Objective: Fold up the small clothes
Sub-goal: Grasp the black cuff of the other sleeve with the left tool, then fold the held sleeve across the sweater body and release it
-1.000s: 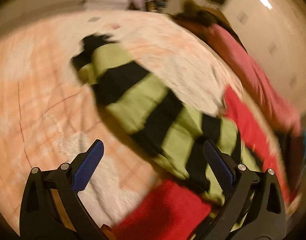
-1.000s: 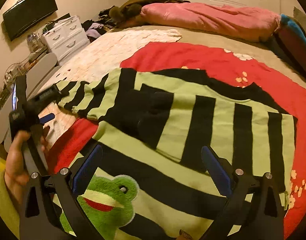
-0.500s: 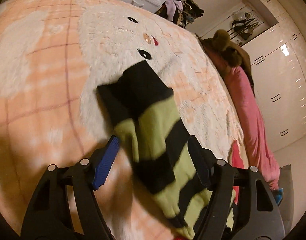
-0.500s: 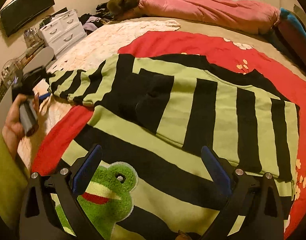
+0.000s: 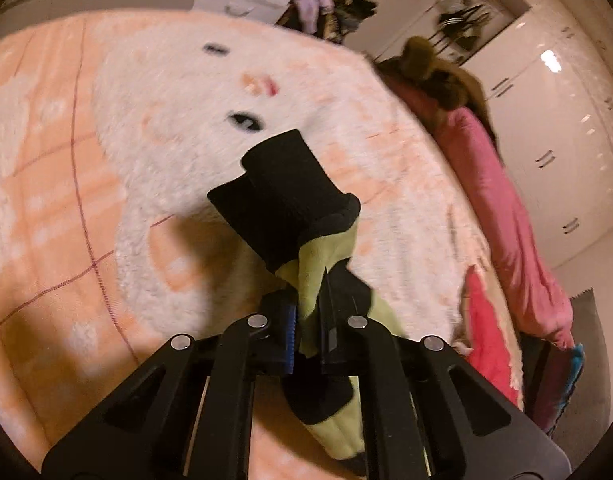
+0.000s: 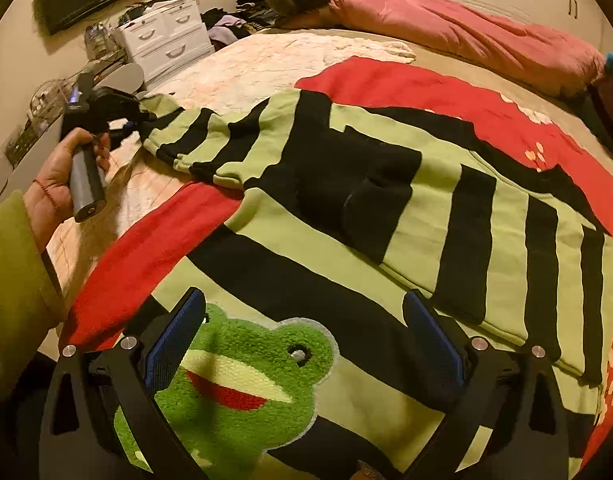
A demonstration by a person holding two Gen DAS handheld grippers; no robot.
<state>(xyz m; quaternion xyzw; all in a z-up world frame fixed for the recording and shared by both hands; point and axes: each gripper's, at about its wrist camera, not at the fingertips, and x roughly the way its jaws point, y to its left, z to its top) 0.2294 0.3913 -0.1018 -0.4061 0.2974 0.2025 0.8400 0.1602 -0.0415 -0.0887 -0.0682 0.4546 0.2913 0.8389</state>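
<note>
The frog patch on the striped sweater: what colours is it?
Bright green frog patch with a red mouth, on the green-and-black striped sweater; clearest in the right wrist view.

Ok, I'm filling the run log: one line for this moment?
left gripper: shut on sleeve | right gripper: open over frog patch

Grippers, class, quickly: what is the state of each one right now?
Left gripper: just closed, holding the striped sweater's sleeve.
Right gripper: open, holding nothing, above the frog patch.
</note>
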